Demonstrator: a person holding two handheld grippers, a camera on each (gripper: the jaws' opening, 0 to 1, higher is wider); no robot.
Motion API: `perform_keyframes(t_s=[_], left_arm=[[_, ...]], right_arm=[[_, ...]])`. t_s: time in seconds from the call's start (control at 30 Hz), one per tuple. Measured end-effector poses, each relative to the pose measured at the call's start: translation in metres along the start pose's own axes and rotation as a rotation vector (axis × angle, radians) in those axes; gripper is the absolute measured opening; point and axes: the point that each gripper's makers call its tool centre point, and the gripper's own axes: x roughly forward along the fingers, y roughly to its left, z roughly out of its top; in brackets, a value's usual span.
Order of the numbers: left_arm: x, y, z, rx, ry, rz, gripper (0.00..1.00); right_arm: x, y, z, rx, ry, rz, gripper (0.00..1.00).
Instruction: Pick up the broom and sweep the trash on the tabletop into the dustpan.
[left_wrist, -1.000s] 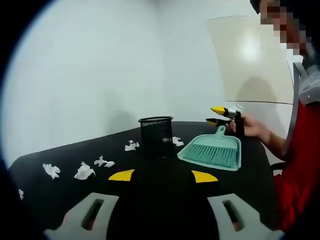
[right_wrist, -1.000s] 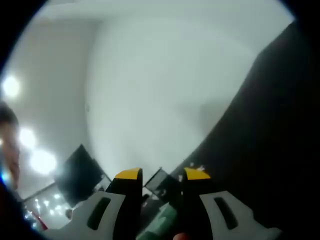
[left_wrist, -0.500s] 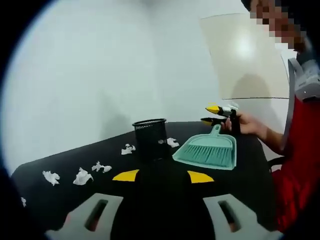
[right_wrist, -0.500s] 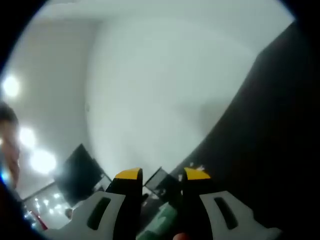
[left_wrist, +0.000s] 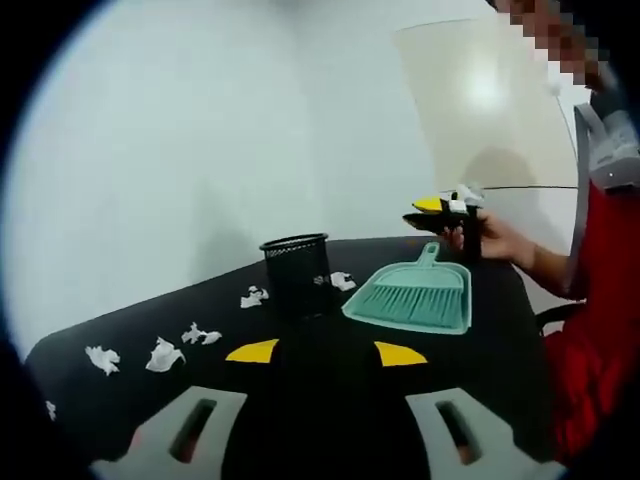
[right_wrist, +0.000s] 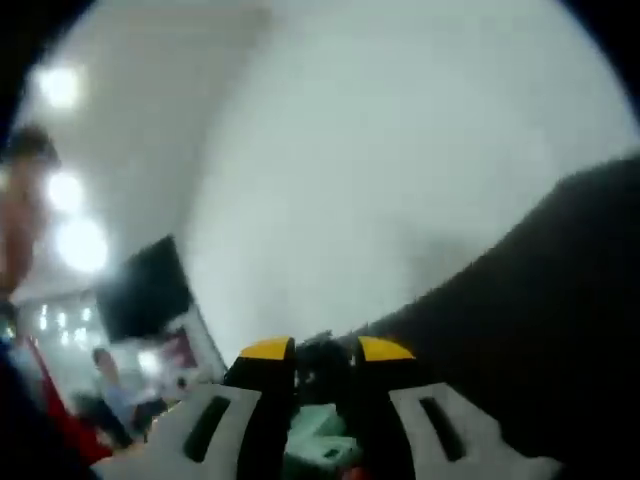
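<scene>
- A black tabletop (left_wrist: 130, 320) stands against a white wall. Near its middle stands a black mesh pen cup (left_wrist: 296, 274).
- Just right of the cup lies a teal dustpan (left_wrist: 410, 300), and a teal broom (left_wrist: 404, 302) rests in it with its bristles fanned across the pan and its handle pointing away toward the far edge.
- Crumpled white paper scraps (left_wrist: 165, 353) lie scattered along the left part of the table, with a few more (left_wrist: 343, 281) just behind the cup.
- The right gripper (left_wrist: 432, 213), held in a person's hand (left_wrist: 495, 243), sits at the tip of the broom handle. In the right gripper view its yellow-tipped jaws (right_wrist: 325, 349) stand close together around something teal, which looks like that handle.
- The left gripper (left_wrist: 325, 352) hovers low over the near table, jaws wide apart, gripping nothing.
- The step in hand appears to be taking the broom. To do it well, the grip should be firm and square on the handle before lifting.
- The broom should rise straight out of the pan so the pan does not drag along.
- The free gripper could steady the dustpan, and the sweep needs to pass around the cup.
</scene>
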Motion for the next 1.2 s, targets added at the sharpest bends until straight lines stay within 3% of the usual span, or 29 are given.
perform_keyframes(t_s=[0.07,0.13,0.2,0.27,0.37,0.43,0.47,0.57,0.63,0.7,0.77,0.87,0.9,1.03,1.1,1.2], left_arm=[[0.000,-0.001,0.001,0.005,-0.004,-0.005,0.33],[-0.001,-0.001,0.000,0.012,-0.002,-0.002,0.33],[0.000,-0.001,-0.002,0.031,0.016,0.006,0.33],[-0.001,-0.003,0.000,0.042,0.009,-0.002,0.33],[-0.004,-0.005,0.005,0.050,-0.019,-0.007,0.33],[-0.005,-0.005,0.007,0.054,-0.026,-0.002,0.33],[-0.006,-0.004,0.007,0.059,-0.025,0.003,0.33],[-0.006,-0.004,0.008,0.065,-0.027,0.005,0.33],[-0.005,-0.004,0.007,0.058,-0.021,0.004,0.33],[-0.006,-0.001,0.005,0.061,-0.010,0.017,0.33],[-0.006,-0.001,0.007,0.052,-0.022,0.010,0.33],[-0.006,-0.001,0.010,0.040,-0.036,0.004,0.32],[-0.007,-0.001,0.010,0.036,-0.039,0.003,0.32],[-0.007,0.001,0.010,0.016,-0.048,0.000,0.32],[-0.007,0.001,0.011,0.012,-0.051,-0.001,0.31],[-0.005,-0.002,0.010,0.014,-0.049,-0.014,0.31]], right_arm=[[0.015,0.030,-0.006,-0.152,0.099,0.076,0.21],[0.029,0.056,-0.016,-0.341,0.243,0.130,0.09],[0.040,0.077,-0.035,-0.496,0.423,0.194,0.09],[0.044,0.095,-0.067,-0.552,0.624,0.296,0.09],[0.046,0.103,-0.107,-0.632,0.856,0.384,0.09],[0.056,0.095,-0.116,-0.771,0.919,0.386,0.09],[0.057,0.093,-0.120,-0.790,0.964,0.389,0.09],[0.056,0.093,-0.136,-0.713,1.125,0.426,0.10],[0.047,0.090,-0.153,-0.696,1.264,0.476,0.20],[0.039,0.086,-0.164,-0.691,1.360,0.485,0.24],[0.050,0.082,-0.169,-0.728,1.361,0.470,0.24],[0.054,0.084,-0.174,-0.677,1.393,0.475,0.22],[0.055,0.082,-0.176,-0.679,1.399,0.475,0.15],[0.048,0.089,-0.174,-0.666,1.392,0.529,0.07],[0.048,0.090,-0.172,-0.686,1.352,0.546,0.05],[0.052,0.091,-0.162,-0.665,1.267,0.510,0.05]])
